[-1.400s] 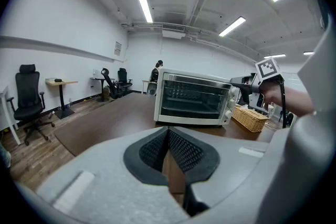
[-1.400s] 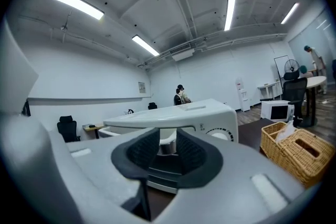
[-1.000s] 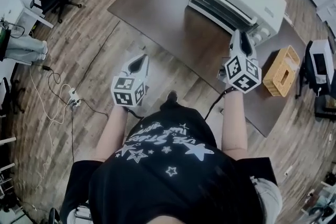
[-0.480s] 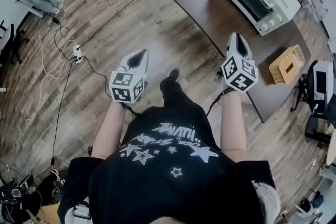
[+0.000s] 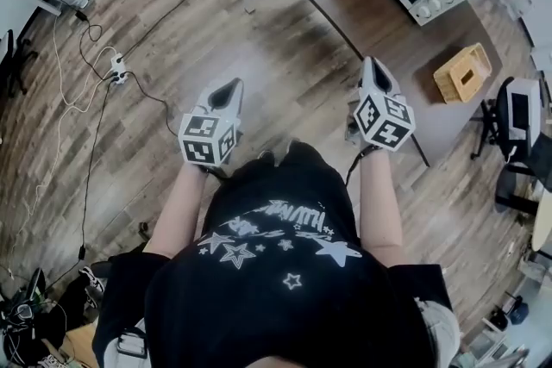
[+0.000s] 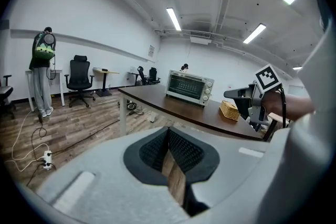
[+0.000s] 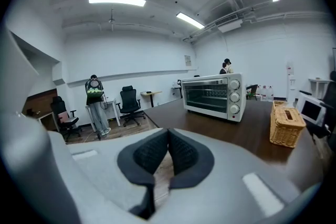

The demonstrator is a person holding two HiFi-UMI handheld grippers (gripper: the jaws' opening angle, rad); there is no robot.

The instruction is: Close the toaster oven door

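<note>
Plainly white toaster oven [image 7: 212,95], glass door [image 7: 203,97] shut.

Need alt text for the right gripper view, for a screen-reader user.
The right gripper has its jaws shut on nothing and points toward a closed white toaster oven on a dark wooden table. A wicker basket sits to the oven's right. A person and office chairs stand far off at left.
</note>
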